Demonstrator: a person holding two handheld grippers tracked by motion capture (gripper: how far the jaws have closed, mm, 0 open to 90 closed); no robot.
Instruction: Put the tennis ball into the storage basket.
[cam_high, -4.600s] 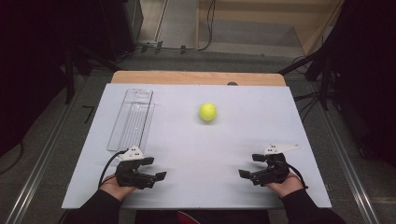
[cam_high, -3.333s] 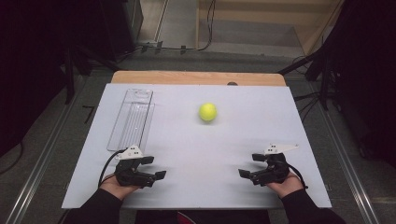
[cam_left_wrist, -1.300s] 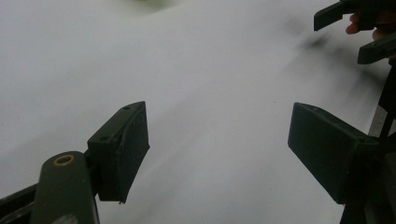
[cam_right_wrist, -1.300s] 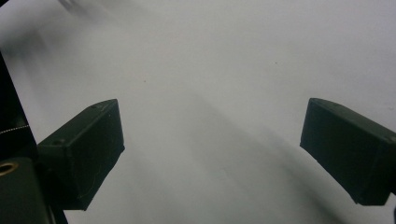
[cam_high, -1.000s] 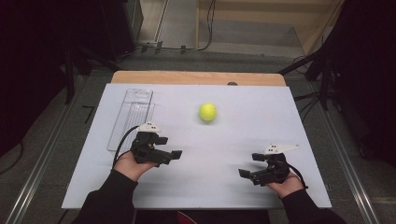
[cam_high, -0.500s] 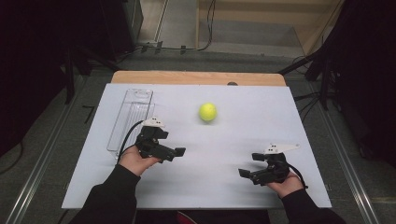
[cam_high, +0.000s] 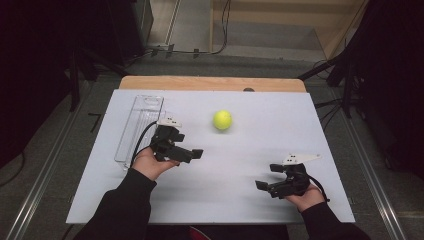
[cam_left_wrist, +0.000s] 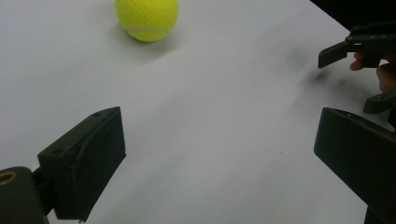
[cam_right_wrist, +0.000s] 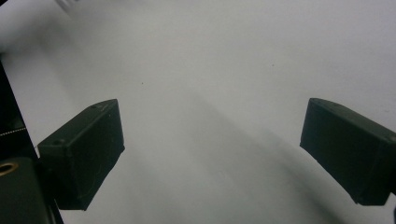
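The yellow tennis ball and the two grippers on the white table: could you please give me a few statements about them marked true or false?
1. The yellow tennis ball lies free on the white table, touched by neither gripper. True.
2. The left gripper has its fingers shut on the ball. False: its fingers stand wide apart with only bare table between them, and the ball lies ahead of them.
3. The clear plastic tray lies at the table's left side. True.
4. The ball sits inside the clear tray. False: it lies on the table to the right of it.
5. The right gripper is open and holds nothing. True.
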